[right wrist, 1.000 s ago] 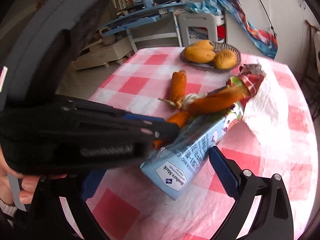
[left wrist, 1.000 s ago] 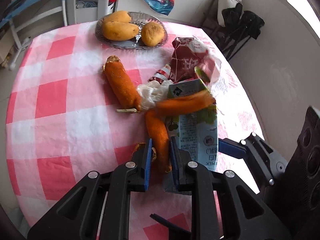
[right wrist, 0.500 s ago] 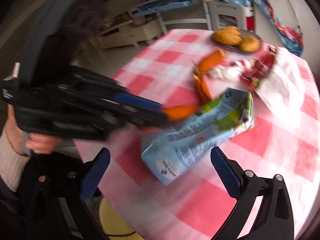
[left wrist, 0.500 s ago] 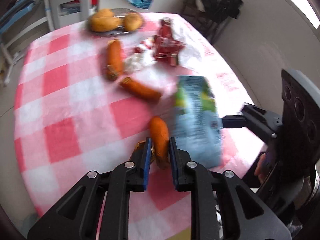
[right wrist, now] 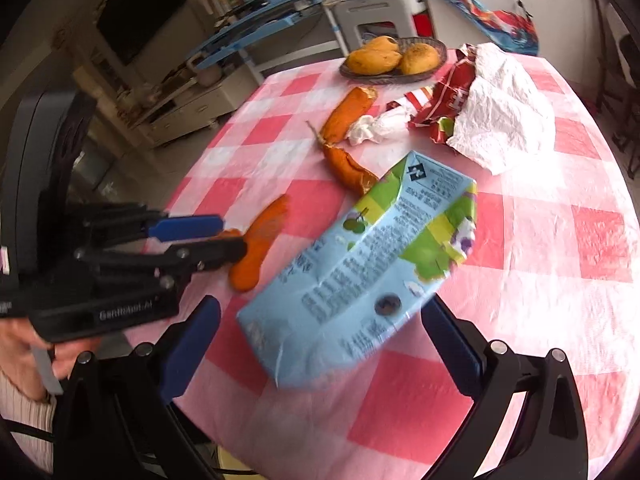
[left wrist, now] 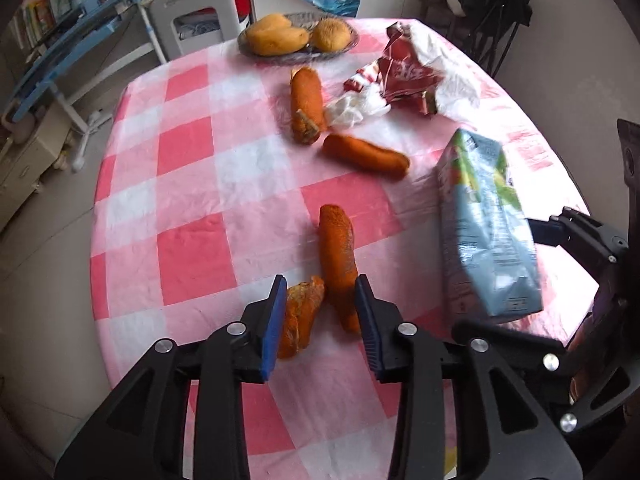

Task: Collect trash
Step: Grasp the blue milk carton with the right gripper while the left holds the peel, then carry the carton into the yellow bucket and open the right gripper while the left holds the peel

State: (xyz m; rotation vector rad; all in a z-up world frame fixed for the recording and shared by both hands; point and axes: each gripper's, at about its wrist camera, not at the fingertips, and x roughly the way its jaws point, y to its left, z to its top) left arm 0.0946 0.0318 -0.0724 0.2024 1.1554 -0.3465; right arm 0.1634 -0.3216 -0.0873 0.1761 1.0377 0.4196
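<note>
A light-blue and green milk carton (right wrist: 360, 272) lies on its side between the fingers of my right gripper (right wrist: 320, 336); the jaws stand wide and whether the pads press it is unclear. It also shows in the left wrist view (left wrist: 486, 232). My left gripper (left wrist: 320, 320) is open around an orange peel piece (left wrist: 338, 264) near the table's front edge; a smaller peel piece (left wrist: 300, 316) lies by its left finger. Two more orange peels (left wrist: 306, 102) (left wrist: 366, 154), a crumpled white tissue (left wrist: 354, 106) and a red wrapper (left wrist: 404, 76) lie farther back.
A round table with a pink checked cloth (left wrist: 192, 184) holds a bowl of mangoes (left wrist: 296, 36) at the far edge. White crumpled paper (right wrist: 504, 112) lies beside the red wrapper. A white plastic chair (left wrist: 204, 8) and blue shelving (left wrist: 60, 52) stand behind the table.
The carton was pulled toward the front right, away from the trash pile. The peels that leaned on it fell onto the cloth. My left gripper drew back and opened from shut on the peel.
</note>
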